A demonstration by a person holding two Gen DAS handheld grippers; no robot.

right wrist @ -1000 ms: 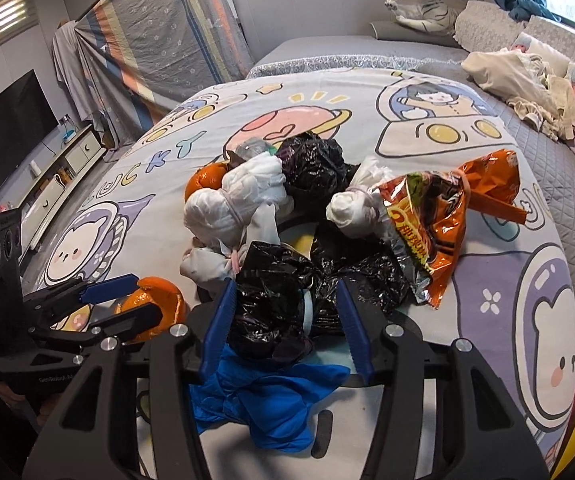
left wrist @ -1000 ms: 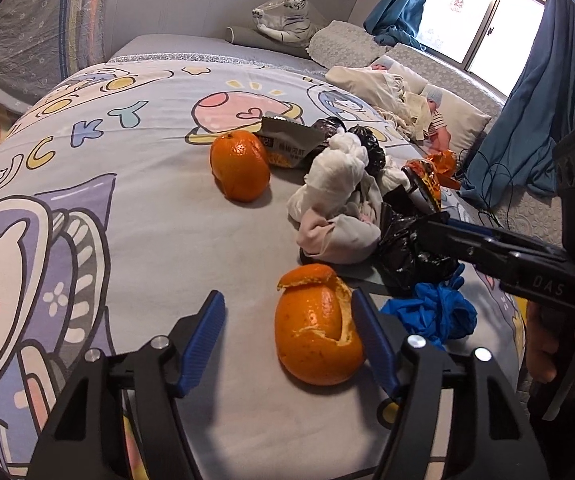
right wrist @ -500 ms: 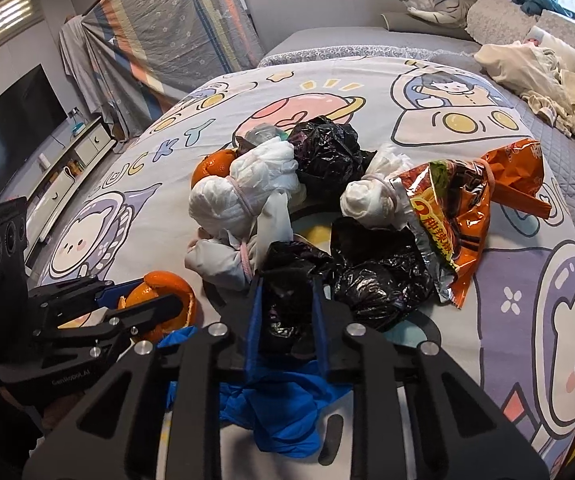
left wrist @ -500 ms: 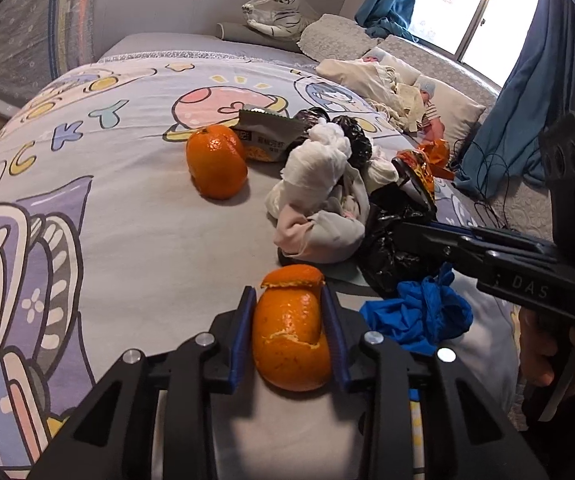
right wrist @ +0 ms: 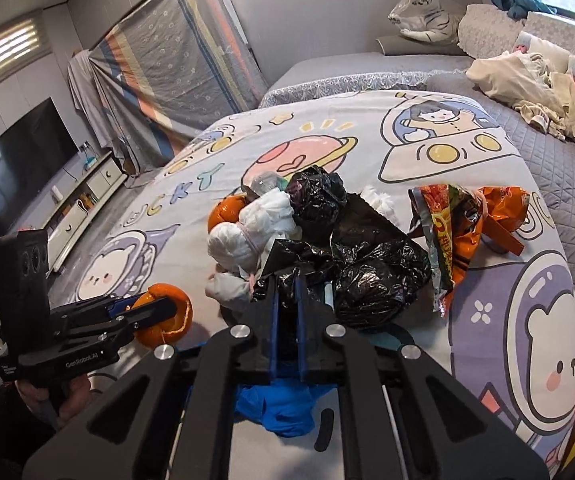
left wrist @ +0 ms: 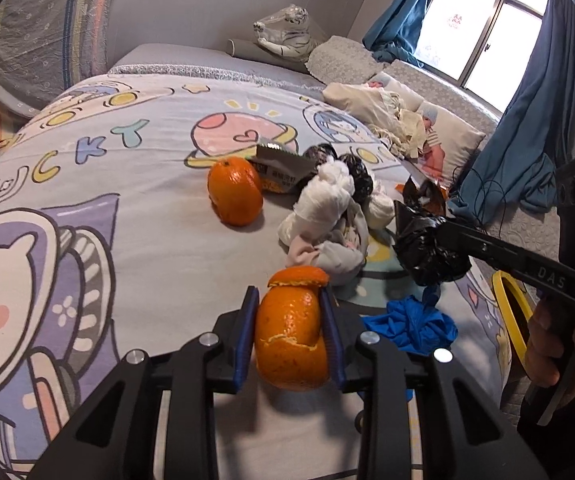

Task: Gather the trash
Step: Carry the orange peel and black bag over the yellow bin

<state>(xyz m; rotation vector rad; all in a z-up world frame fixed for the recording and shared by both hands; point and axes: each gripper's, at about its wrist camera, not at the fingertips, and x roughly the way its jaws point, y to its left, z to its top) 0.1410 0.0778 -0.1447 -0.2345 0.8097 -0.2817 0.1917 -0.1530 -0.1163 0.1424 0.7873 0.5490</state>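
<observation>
Left hand-held gripper [left wrist: 289,334] clamps the orange peel [left wrist: 292,330], bottom center, on the bed [left wrist: 159,240]: light, hollow, crushable, hold at its sides. Right hand-held gripper [right wrist: 286,320] pinches the black bag [right wrist: 367,276], center frame: thin, soft, slippery, so grab a bunched fold.

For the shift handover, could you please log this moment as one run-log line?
left gripper: shut on orange peel | right gripper: shut on black bag | blue glove: on bed
</observation>
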